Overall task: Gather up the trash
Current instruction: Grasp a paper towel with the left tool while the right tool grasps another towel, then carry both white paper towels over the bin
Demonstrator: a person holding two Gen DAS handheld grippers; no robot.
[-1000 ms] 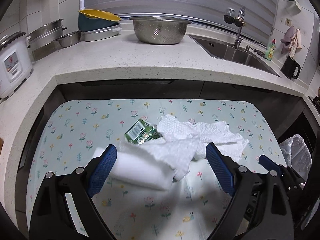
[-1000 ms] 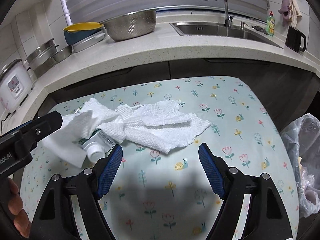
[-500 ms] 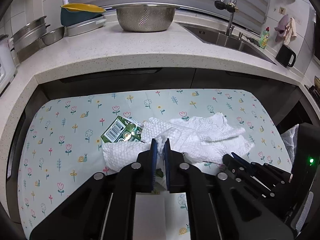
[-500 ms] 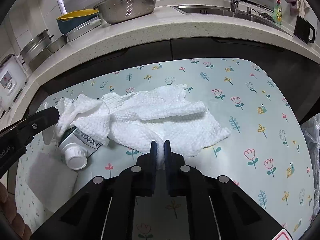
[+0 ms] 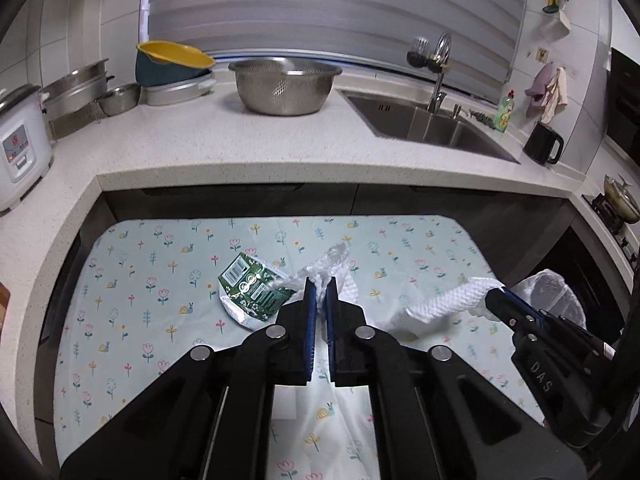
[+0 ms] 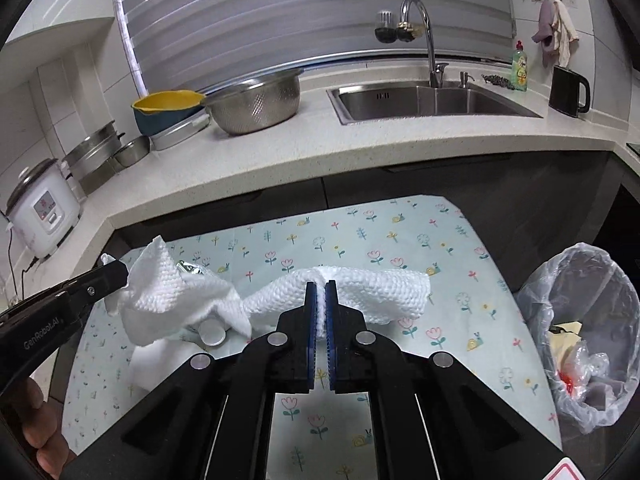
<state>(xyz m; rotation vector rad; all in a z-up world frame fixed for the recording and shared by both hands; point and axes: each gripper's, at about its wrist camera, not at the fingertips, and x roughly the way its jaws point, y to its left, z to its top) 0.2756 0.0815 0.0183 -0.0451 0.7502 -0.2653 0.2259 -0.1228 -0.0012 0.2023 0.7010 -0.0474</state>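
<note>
The left gripper (image 5: 319, 289) is closed tight on a bunched fold of the white paper towel (image 6: 356, 288), and the right gripper (image 6: 319, 292) is pinched shut on another fold of the same towel, so the sheet hangs stretched between them above the flowered table (image 5: 132, 280). Both sets of jaws have just been closing, with the towel between them. From the left wrist, a green foil packet (image 5: 252, 292) lies uncovered on the cloth near the middle, just left of the jaws, and the right gripper enters from the right edge with the towel running into its tip. The right wrist shows what the other view hides: under the towel's left end sits a small white bottle cap (image 6: 212, 334), with a bit of the foil packet peeking out behind, and a flat white sheet (image 6: 150, 364) lies on the cloth below it. Off the table's right edge stands a bin lined with a clear bag (image 6: 580, 308), scraps already inside.
</note>
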